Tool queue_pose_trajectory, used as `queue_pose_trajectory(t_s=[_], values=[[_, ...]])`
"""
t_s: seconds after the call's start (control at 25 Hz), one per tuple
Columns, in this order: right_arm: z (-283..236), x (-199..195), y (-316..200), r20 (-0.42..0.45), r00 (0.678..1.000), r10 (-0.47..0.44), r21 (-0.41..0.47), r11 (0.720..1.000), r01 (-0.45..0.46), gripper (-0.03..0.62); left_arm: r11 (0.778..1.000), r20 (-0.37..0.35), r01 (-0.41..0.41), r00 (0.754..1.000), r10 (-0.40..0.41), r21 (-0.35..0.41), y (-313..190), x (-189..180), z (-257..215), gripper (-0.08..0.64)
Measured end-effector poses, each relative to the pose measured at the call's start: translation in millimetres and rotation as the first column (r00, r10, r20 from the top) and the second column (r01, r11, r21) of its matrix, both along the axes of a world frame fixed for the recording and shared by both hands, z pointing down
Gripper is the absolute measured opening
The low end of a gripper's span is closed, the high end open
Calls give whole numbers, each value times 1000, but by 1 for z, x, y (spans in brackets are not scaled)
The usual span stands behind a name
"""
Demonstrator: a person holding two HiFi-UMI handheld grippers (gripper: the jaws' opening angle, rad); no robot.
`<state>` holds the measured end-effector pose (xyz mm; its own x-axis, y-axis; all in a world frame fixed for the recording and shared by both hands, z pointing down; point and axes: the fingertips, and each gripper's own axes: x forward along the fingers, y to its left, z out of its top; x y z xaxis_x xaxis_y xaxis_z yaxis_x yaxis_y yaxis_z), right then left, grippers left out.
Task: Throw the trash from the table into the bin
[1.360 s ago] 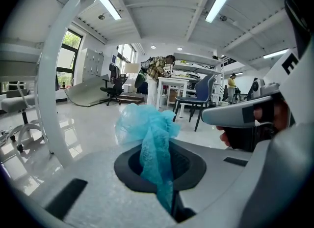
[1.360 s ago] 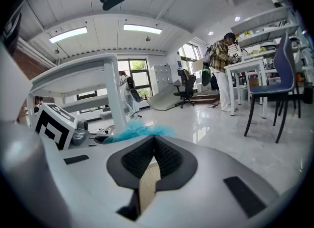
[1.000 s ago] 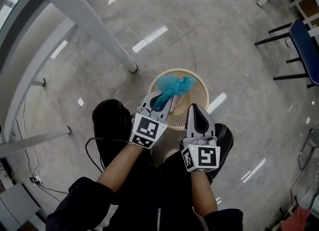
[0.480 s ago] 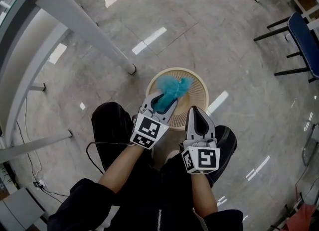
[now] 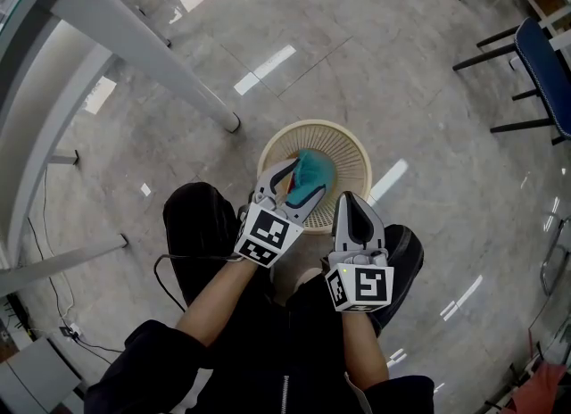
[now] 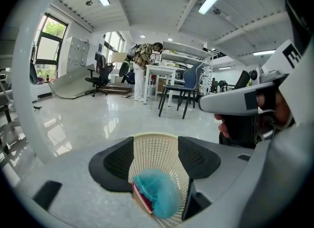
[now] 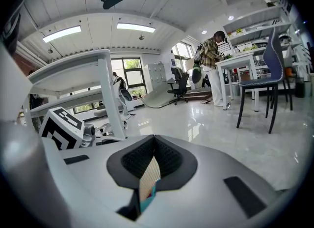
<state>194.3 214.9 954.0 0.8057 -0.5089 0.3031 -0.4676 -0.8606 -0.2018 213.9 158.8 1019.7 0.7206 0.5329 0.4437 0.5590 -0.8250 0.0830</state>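
Since the second before, the teal wad had left our left gripper and gone from above the bin down inside its rim. That gripper's jaws had just been opening. In the left gripper view they stood spread wide, with both pads clear of the wad and only the bin's mesh showing between them. The wad lay low against the bin's near wall, with something pink-red just beside it; we could not tell whether it rested on the bottom.

We held the left forearm stretched forward from our lap, its gripper tilted down over the bin's near edge. The right gripper sat just beside it, pointing at the same rim at a shallower tilt. Its jaws were pressed together at the tips with nothing held, and only a sliver of bin showed below them.

The bin stood on the glossy floor between our feet, near a white table leg.
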Motion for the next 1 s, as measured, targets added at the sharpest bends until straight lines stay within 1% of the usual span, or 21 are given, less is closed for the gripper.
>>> queue_pose_trajectory(t_s=[0.24,0.4,0.52,0.56,0.64,0.68,0.72,0.8,1.0], values=[[4,1,-1,7,1000,-8,0,1000,8,9,1000,-15,12,1000,-12,-6,-2,1,-3,272],[5,1,-4,8,1000,-17,-2,1000,17,9,999,-49,29,998,-30,-18,-6,3,-12,271],[6,1,-5,10,1000,-23,1,1000,23,9,999,-58,40,997,-41,-23,-7,2,-16,265],[6,2,-5,10,1000,-24,2,1000,24,9,999,-62,39,997,-40,-26,-8,2,-18,252],[7,4,-7,7,1000,-31,0,1000,31,9,999,-82,39,996,-42,-38,-9,1,-25,190],[7,5,-8,6,999,-34,-1,999,34,9,998,-95,42,994,-46,-45,-10,1,-29,146],[8,6,-9,6,999,-35,1,999,35,9,998,-109,45,993,-50,-50,-11,0,-33,79],[11,6,-12,14,999,-35,3,999,35,9,998,-130,45,990,-51,-47,-12,-1,-39,15],[13,7,-15,25,999,-30,-2,1000,30,9,999,-144,29,989,-34,-31,-11,-1,-45,6]])
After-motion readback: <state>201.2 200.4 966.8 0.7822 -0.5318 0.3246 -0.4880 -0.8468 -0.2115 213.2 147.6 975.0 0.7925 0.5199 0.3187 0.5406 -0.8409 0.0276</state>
